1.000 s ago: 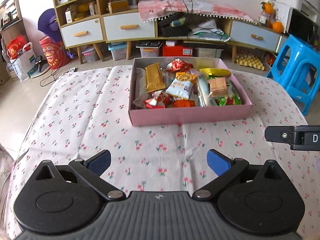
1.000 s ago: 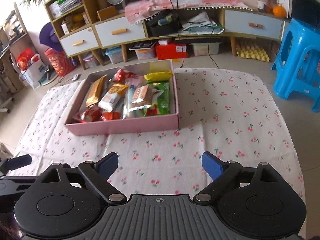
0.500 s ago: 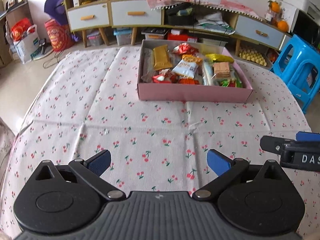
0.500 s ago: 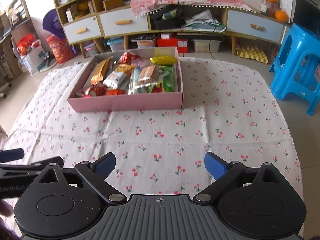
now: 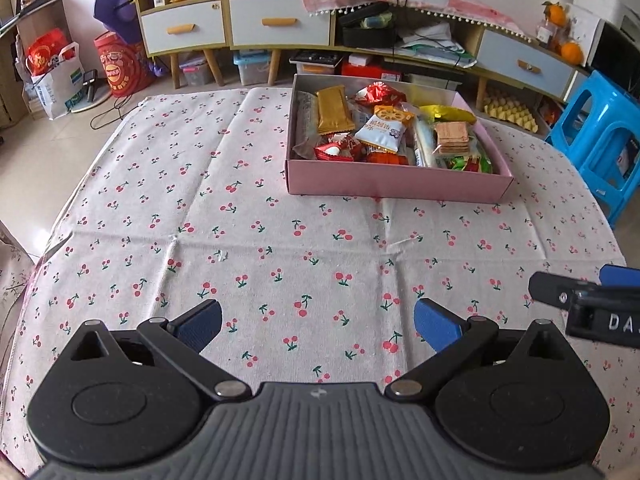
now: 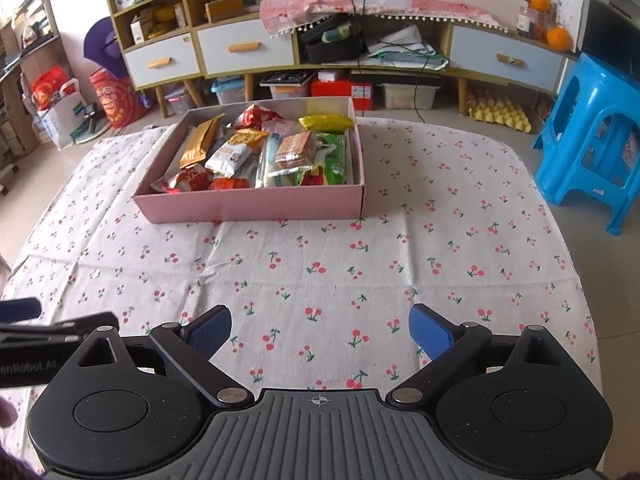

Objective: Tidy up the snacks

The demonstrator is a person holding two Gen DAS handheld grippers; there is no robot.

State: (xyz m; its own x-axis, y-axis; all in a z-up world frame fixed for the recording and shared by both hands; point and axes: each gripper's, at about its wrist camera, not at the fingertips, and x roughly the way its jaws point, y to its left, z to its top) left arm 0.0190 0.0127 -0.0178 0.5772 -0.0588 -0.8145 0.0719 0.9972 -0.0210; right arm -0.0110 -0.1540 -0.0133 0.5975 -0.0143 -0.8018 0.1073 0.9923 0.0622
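Both grippers have drawn back from the snack box since a second ago, so the box now sits farther up the cloth in each view.

The shallow pink cardboard box [image 5: 396, 188] rests on the white cherry-print tablecloth [image 5: 240, 240] toward the far side, packed with wrapped snacks: a gold foil bar [image 5: 334, 109], a white-and-orange pouch [image 5: 384, 130], a clear pack of square brown crackers [image 5: 452, 138] and a yellow foil packet [image 6: 326, 121]. The left gripper [image 5: 318, 322] and right gripper [image 6: 320, 326] both hover low over bare cloth with blue-padded fingers spread wide, holding nothing. No snack lies loose on the cloth, so the filling step looks done and this reads as a withdrawal. Any further tidying would call for reaching forward to the box again.
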